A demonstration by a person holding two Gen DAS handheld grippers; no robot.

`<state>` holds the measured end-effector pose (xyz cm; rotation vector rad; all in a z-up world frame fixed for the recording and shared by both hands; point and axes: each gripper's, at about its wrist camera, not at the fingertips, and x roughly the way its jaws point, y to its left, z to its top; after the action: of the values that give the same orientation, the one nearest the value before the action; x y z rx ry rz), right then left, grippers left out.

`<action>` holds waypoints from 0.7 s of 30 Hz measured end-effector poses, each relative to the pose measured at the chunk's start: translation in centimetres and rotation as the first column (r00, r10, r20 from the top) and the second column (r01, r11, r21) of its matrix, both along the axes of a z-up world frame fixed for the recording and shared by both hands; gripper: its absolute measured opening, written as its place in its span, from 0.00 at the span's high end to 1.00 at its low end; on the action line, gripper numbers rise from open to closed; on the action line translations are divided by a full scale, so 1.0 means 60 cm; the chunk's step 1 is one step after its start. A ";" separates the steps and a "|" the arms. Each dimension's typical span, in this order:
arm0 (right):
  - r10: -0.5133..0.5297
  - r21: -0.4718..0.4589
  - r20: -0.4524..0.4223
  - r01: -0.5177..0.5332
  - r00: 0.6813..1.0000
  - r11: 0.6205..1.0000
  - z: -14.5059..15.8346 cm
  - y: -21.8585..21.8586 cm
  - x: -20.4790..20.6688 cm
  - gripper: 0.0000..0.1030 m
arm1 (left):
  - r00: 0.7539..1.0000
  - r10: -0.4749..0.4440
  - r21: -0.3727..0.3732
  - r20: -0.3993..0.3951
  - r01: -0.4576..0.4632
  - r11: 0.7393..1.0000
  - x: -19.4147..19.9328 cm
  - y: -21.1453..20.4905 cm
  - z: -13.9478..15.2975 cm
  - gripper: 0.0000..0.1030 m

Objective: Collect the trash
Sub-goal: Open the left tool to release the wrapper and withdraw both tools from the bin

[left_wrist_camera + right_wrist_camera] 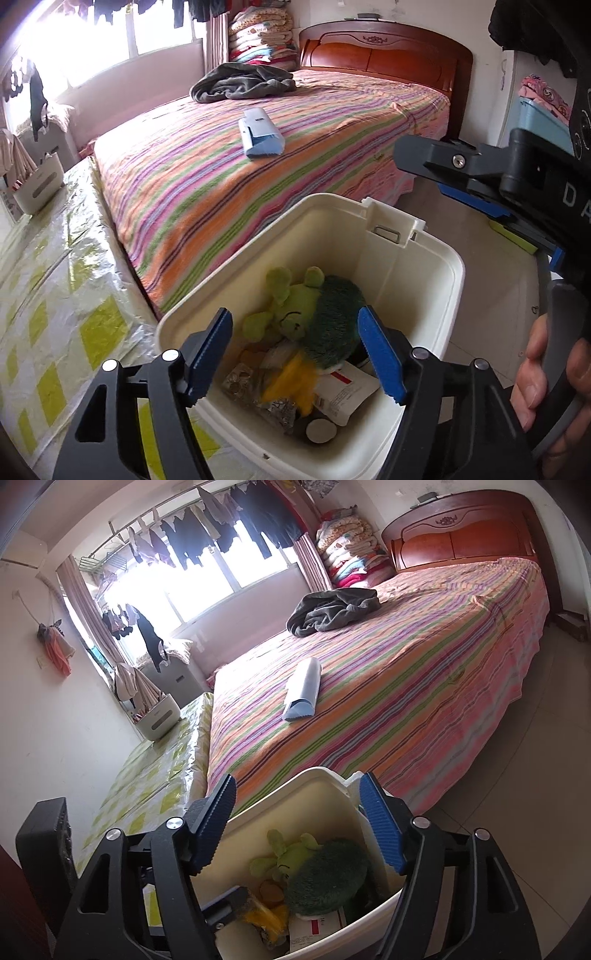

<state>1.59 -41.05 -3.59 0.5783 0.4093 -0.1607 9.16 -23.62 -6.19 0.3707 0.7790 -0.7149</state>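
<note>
A white trash bin [424,295] stands on the floor at the foot of the bed. It holds a green plush toy [317,314], a yellow wrapper [295,380], foil scraps and a white paper box [347,395]. My left gripper [295,354] is open and empty, just above the bin's mouth. My right gripper [299,823] is open and empty over the bin [288,805]; it also shows in the left wrist view [480,173] at the right, above the bin. A light blue packet [260,133] lies on the striped bed [332,122]; it also shows in the right wrist view [303,688].
A grey cloth [243,81] lies near the headboard [384,51]. A low surface with a green-checked plastic cover [55,295] runs along the bed's left side, with a white caddy [37,184] on it. A tiled floor [491,280] lies right of the bin.
</note>
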 end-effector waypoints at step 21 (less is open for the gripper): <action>0.039 -0.233 -0.056 -0.051 0.998 0.971 0.036 0.165 -0.102 0.09 | 0.952 0.269 -0.024 0.144 -0.269 0.963 -0.069 0.169 0.067 0.28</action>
<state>-4.52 -31.13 -1.45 0.3328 0.4455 -0.1782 5.05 -13.48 -2.15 0.3020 0.6726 -0.4277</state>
